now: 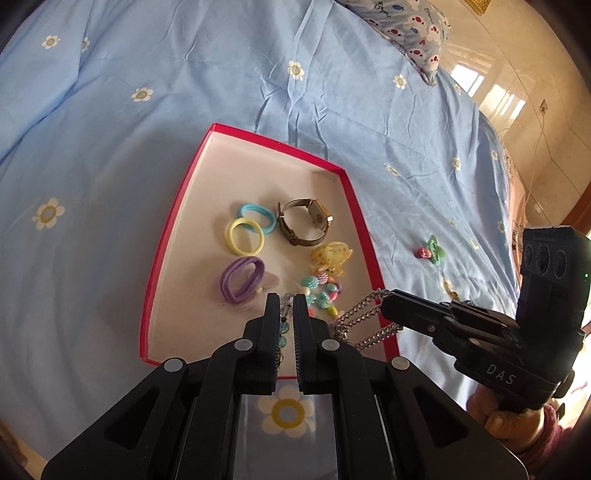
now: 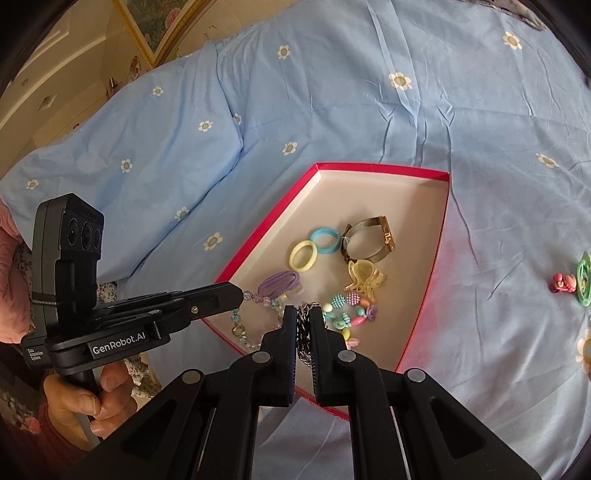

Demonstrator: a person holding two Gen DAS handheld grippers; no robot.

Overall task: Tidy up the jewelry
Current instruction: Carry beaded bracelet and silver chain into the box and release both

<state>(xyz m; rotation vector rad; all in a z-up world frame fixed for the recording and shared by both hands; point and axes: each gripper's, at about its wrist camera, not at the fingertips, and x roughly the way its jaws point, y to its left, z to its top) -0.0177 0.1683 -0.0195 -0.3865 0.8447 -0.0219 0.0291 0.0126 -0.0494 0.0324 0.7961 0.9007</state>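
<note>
Two grippers hover over a red box (image 1: 258,134) on a blue bed: left gripper (image 1: 287,308) fingers clamped on a glass-bead bracelet (image 2: 240,328), right gripper (image 2: 303,317) fingers clamped on a silver chain (image 1: 364,319), both items at the box's near end.

A bed (image 1: 184,110) is covered by a light blue sheet printed with small flowers. A patterned pillow (image 1: 413,33) is seen at its far edge. Window light is reflected on the glossy beige floor (image 1: 517,103). A gilt-framed picture (image 2: 159,22) is seen against a cream wall.
</note>
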